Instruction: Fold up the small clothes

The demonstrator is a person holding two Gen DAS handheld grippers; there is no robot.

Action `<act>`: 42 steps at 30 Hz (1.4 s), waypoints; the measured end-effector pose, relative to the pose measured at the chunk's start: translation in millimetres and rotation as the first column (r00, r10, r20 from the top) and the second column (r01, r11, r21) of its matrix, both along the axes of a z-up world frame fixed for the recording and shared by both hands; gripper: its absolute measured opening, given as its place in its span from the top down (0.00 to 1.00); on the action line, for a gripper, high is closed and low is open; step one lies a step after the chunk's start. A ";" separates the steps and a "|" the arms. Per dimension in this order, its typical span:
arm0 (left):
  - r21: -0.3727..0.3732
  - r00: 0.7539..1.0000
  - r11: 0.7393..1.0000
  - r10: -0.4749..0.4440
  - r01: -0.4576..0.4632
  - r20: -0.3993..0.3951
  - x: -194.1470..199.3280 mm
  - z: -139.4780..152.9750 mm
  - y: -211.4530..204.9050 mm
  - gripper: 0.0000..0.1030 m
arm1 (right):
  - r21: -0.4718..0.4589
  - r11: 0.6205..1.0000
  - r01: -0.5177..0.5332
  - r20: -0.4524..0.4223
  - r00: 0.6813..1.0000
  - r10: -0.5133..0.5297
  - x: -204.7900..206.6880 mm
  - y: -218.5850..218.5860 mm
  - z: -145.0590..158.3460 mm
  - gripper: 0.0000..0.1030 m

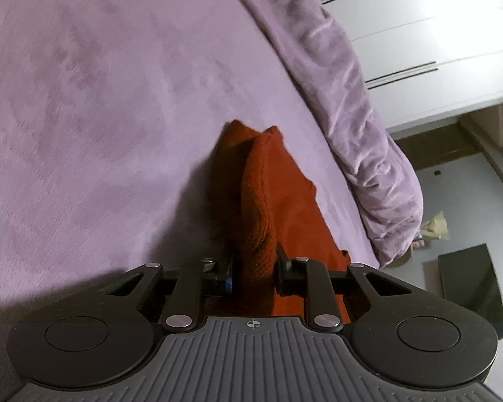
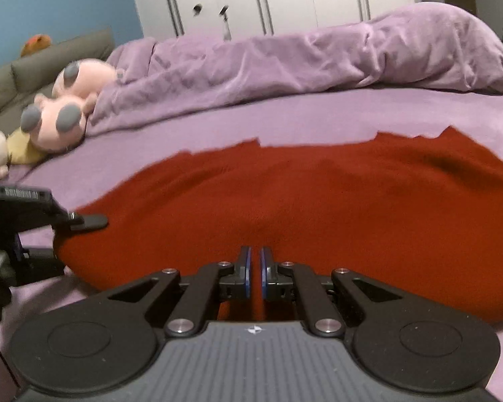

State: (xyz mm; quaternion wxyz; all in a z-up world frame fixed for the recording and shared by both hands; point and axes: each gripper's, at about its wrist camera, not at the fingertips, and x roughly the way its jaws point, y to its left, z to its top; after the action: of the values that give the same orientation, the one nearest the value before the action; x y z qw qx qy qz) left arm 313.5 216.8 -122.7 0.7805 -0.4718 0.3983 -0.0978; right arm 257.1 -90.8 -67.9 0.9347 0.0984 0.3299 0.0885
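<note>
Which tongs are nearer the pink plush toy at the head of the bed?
Left. In the right wrist view, the left tongs grip the red garment at its edge on the pink plush toy's side; the right tongs pinch its near edge, farther away.

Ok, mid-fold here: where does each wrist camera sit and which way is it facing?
Left wrist: on the left tongs, angled down across the purple bed toward white cupboards; its pads pinch a raised fold of the red knit garment.
Right wrist: on the right tongs, facing over the spread garment toward the rumpled duvet and pink plush toy; its tongs are shut on the near edge, left tongs at left.
Shared: garment, bed, duvet, cupboards.
</note>
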 end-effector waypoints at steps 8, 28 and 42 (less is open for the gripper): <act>0.041 0.981 0.992 -0.121 0.116 0.154 12.6 48.8 -50.9 0.81 | 0.163 0.973 0.161 0.015 0.986 -0.166 -20.9 -74.0 13.8 0.94; 0.323 0.828 0.834 -0.523 0.447 0.205 -27.3 76.9 -189.2 0.66 | 0.176 0.970 0.165 0.023 0.985 -0.172 -33.0 -117.8 21.2 0.75; 0.326 0.979 0.928 -0.200 0.181 0.025 -6.2 33.7 -97.2 0.57 | 0.539 0.837 0.089 -0.168 0.986 0.003 73.7 -82.5 -5.5 0.49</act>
State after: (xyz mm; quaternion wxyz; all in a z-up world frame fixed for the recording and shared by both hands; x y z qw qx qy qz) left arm 307.3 119.7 -88.9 0.8450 -0.2943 0.4299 -0.1205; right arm 330.8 -173.2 -73.4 0.8400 0.3742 0.3634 0.1491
